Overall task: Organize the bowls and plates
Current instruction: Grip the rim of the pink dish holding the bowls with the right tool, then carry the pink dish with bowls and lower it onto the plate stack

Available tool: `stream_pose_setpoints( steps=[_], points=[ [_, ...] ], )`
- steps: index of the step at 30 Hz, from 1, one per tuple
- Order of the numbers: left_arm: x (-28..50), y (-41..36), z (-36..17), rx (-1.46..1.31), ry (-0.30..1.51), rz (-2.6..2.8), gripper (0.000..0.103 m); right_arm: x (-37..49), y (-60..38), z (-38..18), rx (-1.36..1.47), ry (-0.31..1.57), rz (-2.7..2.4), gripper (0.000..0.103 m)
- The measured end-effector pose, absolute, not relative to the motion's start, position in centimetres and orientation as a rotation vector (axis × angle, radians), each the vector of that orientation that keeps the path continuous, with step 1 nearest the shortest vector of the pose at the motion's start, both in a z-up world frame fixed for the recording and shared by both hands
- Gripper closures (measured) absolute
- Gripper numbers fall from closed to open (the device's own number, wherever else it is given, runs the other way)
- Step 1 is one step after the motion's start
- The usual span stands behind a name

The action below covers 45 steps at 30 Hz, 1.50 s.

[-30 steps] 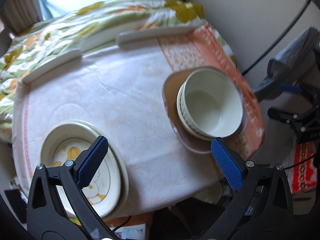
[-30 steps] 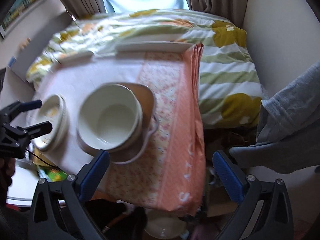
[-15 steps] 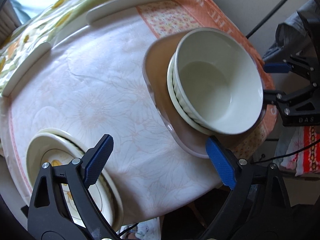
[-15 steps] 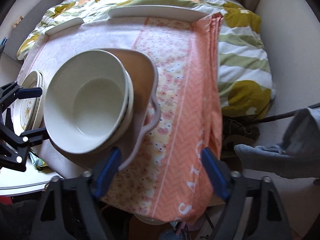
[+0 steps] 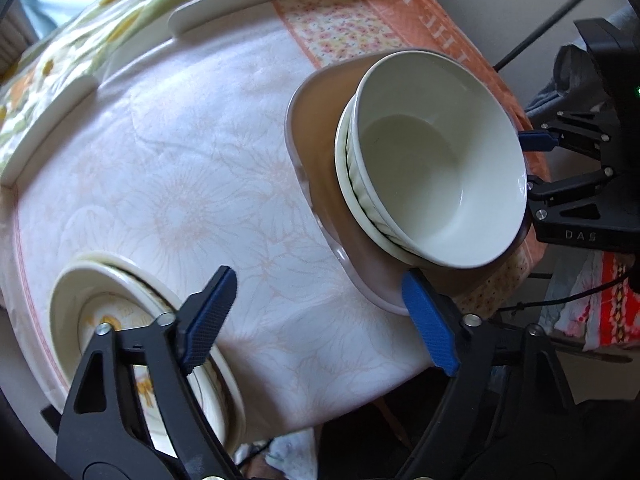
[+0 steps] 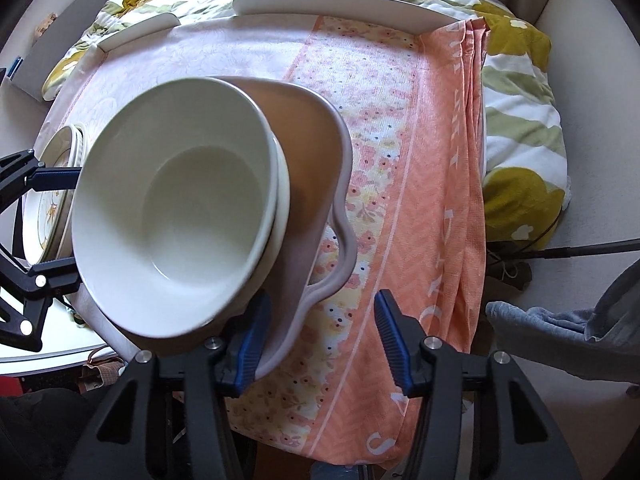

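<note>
Status: we're partway, nothing moving yet as far as we can judge. White bowl sits nested in a second bowl, both on the brown plate at the right side of the desk, on the edge of the orange cloth. Patterned plates are already stacked at the near-left corner. Left to do, we'd guess: bowl pair and brown plate still need sorting out of one mixed pile.

Right gripper: fingers apart, left one touching or just beside the brown plate's near rim, right one over the cloth. Not clamped on anything.

Left gripper: fingers apart, hovering above the desk between the patterned plates and the brown plate, holding nothing. Its right fingertip is just beside the brown plate's near edge.

Orientation: bowls upright, mouths up, round so no real long axis. Brown plate is a rounded oblong with a wavy lip; long axis runs roughly near to far in the right wrist view.

Next we'd likely pinch the rim.
</note>
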State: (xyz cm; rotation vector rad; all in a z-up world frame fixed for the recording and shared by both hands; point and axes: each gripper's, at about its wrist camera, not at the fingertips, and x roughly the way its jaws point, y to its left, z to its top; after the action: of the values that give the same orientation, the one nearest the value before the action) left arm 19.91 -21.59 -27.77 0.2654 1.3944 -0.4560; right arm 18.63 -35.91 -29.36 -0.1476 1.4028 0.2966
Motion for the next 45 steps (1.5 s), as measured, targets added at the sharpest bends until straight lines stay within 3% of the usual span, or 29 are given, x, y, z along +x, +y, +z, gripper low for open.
stream_pose_setpoints(
  steps=[10, 16, 18, 20, 35, 45],
  points=[
    [20.6, -22.1, -28.8, 0.231, 1.422, -0.358, 0.055, 18.5, -35.5, -29.4, -0.133, 1.39, 0.299, 0.061],
    [20.2, -23.0, -30.0, 0.204, 1.389, -0.394, 0.084, 18.5, -34.9, -29.9, -0.093, 1.377, 0.329, 0.076],
    [20.1, -23.4, -30.2, 0.195, 1.385, -0.413, 0.09, 18.6, -34.6, -30.5, -0.067, 1.383, 0.354, 0.084],
    [19.9, -23.7, -30.1, 0.214, 1.37, -0.409, 0.09, 18.4, -34.4, -30.9, -0.052, 1.379, 0.376, 0.09],
    [19.4, -23.0, -28.0, 0.161, 1.271, -0.383, 0.09, 18.6, -34.2, -29.8, -0.094, 1.264, 0.392, 0.09],
    [18.0, -18.5, -23.3, 0.112, 1.193, -0.354, 0.09, 18.3, -30.9, -25.1, -0.15, 1.196, 0.412, 0.09]
  ],
)
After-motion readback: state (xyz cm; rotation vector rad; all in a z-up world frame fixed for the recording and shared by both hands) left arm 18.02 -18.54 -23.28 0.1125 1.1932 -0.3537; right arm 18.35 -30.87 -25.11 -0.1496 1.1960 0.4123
